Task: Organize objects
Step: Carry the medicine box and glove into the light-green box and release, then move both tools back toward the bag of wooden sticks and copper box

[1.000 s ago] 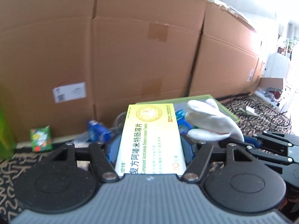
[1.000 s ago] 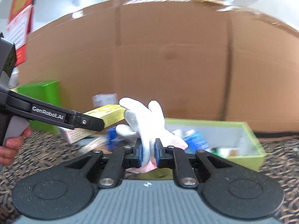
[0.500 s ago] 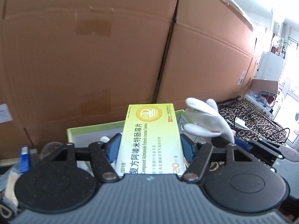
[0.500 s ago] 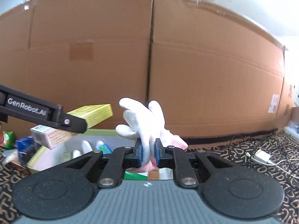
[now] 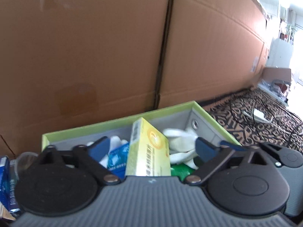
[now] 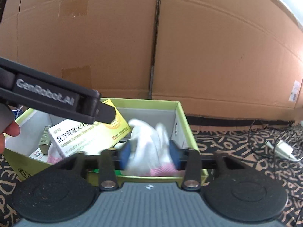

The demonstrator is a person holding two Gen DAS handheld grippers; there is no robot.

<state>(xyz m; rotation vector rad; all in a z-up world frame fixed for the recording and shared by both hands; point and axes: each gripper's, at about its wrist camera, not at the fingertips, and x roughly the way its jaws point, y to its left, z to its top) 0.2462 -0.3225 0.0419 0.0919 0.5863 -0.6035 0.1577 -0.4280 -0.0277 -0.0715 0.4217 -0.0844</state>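
A green storage box (image 5: 121, 122) with a grey lining sits on the patterned cloth against cardboard cartons. My left gripper (image 5: 153, 148) is open over the box, and the yellow medicine box (image 5: 148, 149) stands tilted between its spread fingers, free of the pads. My right gripper (image 6: 149, 156) is open over the right end of the green box (image 6: 182, 124). The white glove (image 6: 149, 147) with a pink cuff lies loose between its fingers, blurred. The yellow medicine box (image 6: 89, 134) also shows in the right wrist view, under the left gripper's finger.
Tall cardboard cartons (image 5: 113, 47) wall off the back. The green box also holds a blue packet (image 5: 117, 157), a green item (image 5: 180, 170) and small cartons (image 6: 44, 134). Blue packs (image 5: 5, 179) lie at far left. A white charger with cables (image 6: 284, 147) lies on the cloth at right.
Both grippers have moved down over the green box and opened. The yellow medicine box and the white glove have left the pads and are dropping into the box.
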